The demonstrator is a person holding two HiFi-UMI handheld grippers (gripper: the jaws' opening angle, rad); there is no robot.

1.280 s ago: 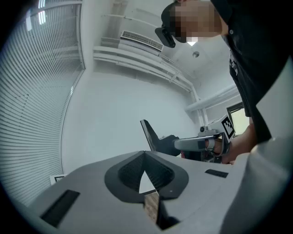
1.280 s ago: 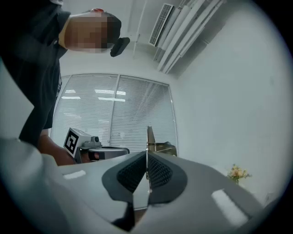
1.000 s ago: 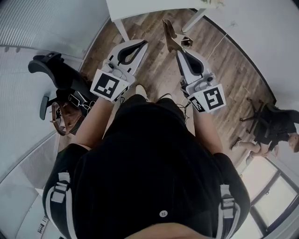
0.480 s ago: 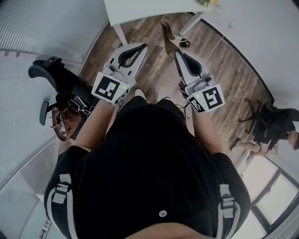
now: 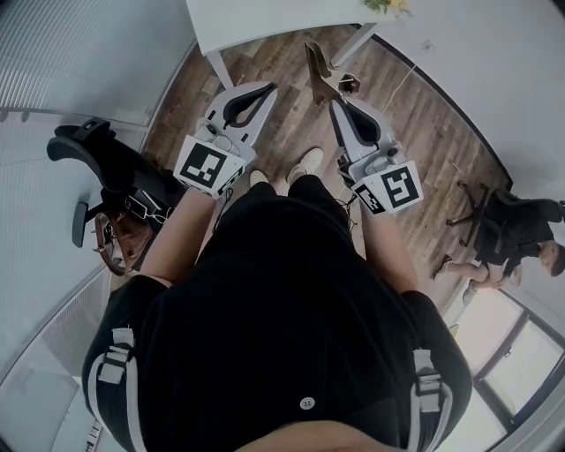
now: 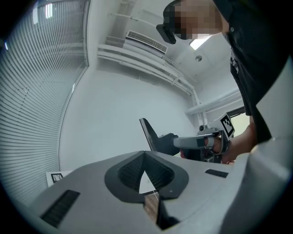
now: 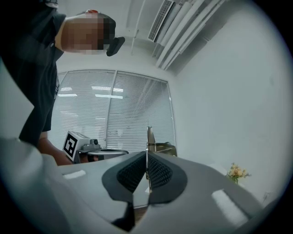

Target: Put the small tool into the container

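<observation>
Small tool (image 5: 319,74), a thin flat piece, is clamped between the jaws of the right hand-held gripper (image 5: 336,100) and sticks out past their tips, carried in front of the person above the wooden floor (image 5: 291,124). The left hand-held gripper (image 5: 268,88) is closed on nothing. Farther off stands a white table (image 5: 265,18); no container shows in any of the 3 views. This looks like the carrying step: next, the tool must be brought over the container and released.
</observation>
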